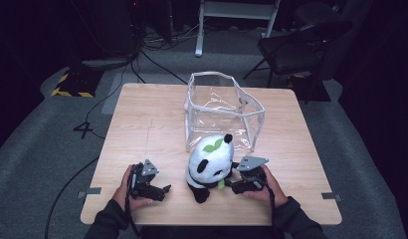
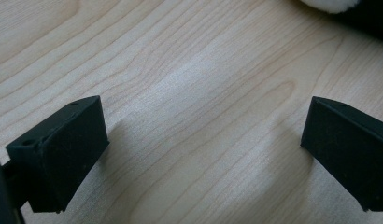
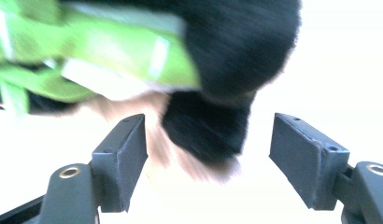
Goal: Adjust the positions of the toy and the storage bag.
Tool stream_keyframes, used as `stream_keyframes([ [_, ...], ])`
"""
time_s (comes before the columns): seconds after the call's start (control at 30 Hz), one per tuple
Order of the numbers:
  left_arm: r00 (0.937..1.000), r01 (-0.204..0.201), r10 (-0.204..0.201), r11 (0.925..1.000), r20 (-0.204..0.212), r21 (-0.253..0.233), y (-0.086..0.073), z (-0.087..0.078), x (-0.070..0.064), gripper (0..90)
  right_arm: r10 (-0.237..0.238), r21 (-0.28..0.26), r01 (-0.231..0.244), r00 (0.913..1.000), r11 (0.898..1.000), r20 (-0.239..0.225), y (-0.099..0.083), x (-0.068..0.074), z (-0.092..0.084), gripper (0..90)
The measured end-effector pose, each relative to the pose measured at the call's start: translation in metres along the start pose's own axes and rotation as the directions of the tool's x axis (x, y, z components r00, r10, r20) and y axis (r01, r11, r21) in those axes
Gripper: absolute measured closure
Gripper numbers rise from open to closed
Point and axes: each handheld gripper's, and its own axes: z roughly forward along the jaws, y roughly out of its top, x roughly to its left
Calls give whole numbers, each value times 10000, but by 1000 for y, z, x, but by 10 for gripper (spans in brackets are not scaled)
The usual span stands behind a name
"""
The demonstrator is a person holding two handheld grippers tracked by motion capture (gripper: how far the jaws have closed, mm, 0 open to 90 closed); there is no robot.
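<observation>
A stuffed panda (image 1: 210, 167) sits on the wooden table (image 1: 142, 124) near the front edge, just in front of a clear plastic bag (image 1: 223, 109) that stands open behind it. The right gripper (image 1: 231, 185) comes at the toy from its side, low down by the paws and a bit of green. In the right gripper view its jaws are spread wide with a black furry limb (image 3: 208, 128) between them, not yet pinched; the picture is blurred and washed out, so it is probably a paw or a foot, but I cannot tell which. The green piece (image 3: 110, 56) above is cut off by the frame. The left gripper (image 1: 164, 189) rests on the table well to the left of the panda, jaws also spread, with bare wood between them in its own view. A sliver of white and black fur (image 2: 348, 9) shows at that view's top corner.
</observation>
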Motion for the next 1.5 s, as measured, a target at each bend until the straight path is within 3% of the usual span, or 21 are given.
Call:
stream_keyframes([
  [0.17,10000,-22,22,10000,-10,-29,-1,0,0,6,-89,148,83,9992,9999,387,-13,-10,-17,258],
  [0.27,9999,-70,70,10000,74,-14,-2,-1,-1,6,223,313,-250,9960,9992,863,-28,-28,-30,250],
  [0.47,9999,-125,125,9999,71,-18,-2,-1,-1,5,746,434,-813,9877,9957,1373,-48,-47,-49,239],
  [0.6,9999,-107,107,9999,79,-28,-2,-2,-1,6,1076,388,-1164,9776,9924,1811,-63,-58,-62,239],
  [0.73,9999,-122,122,9999,103,-29,-2,-1,-1,6,1723,324,-1831,9623,9826,2106,-78,-70,-73,235],
  [0.87,9999,-92,93,9999,72,-43,0,0,-4,15,2253,356,-2388,9485,9704,2229,-92,-80,-80,219],
  [0.9,9999,-92,93,9999,72,-43,0,0,-4,15,2253,356,-2388,9485,9704,2229,-92,-80,-80,219],
  [0.97,10000,-47,48,10000,64,-48,0,0,-5,15,2607,53,-2687,9388,9632,2252,-99,-84,-84,230],
  [1.23,9997,-212,212,9998,124,0,0,-1,-4,28,2502,49,-2576,9426,9662,2213,-98,-84,-81,191],
  [1.33,9999,-152,150,9996,76,256,3,-3,-6,51,2489,55,-2563,9432,9666,2199,-98,-84,-81,190],
  [1.5,9995,-295,292,9988,82,384,8,-8,-12,178,2490,53,-2563,9437,9666,2177,-98,-84,-81,189],
])
